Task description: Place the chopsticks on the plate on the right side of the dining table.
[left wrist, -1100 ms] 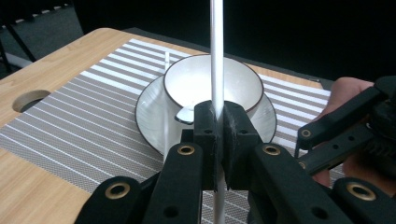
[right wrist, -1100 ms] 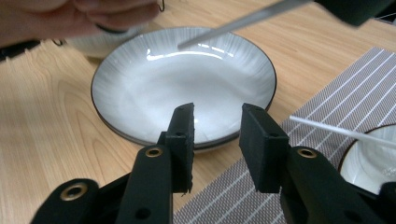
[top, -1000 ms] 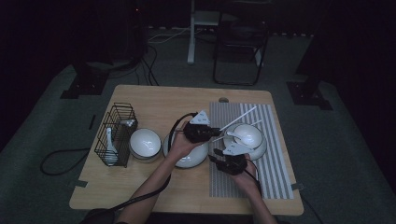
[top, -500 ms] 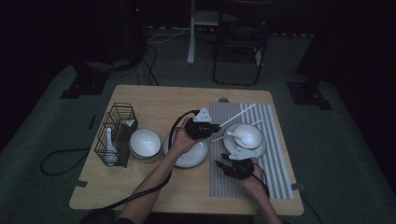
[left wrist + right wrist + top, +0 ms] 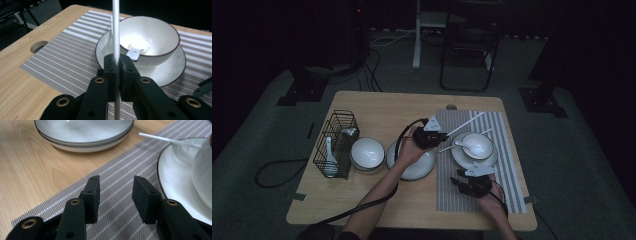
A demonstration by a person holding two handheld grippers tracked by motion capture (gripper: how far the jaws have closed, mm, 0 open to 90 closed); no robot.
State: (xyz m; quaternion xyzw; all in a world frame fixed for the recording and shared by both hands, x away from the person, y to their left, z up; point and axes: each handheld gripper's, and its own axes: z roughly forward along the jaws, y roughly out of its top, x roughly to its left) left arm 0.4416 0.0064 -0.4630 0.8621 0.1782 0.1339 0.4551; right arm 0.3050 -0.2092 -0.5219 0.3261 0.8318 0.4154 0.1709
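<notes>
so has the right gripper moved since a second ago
Yes. The right gripper has pulled back from the bowl toward the person, down the striped mat, jaws just opening with nothing between them.

2 bowls (image 5: 367, 151); 2 plates (image 5: 414, 165); 2 chopsticks (image 5: 464, 124); 2 spoons (image 5: 460, 145)

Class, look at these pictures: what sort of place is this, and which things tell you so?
Probably a dim recording room staged as a dining spot: a light wooden table with a striped grey placemat, white ceramic bowl on a plate, and a black wire cutlery basket.
</notes>
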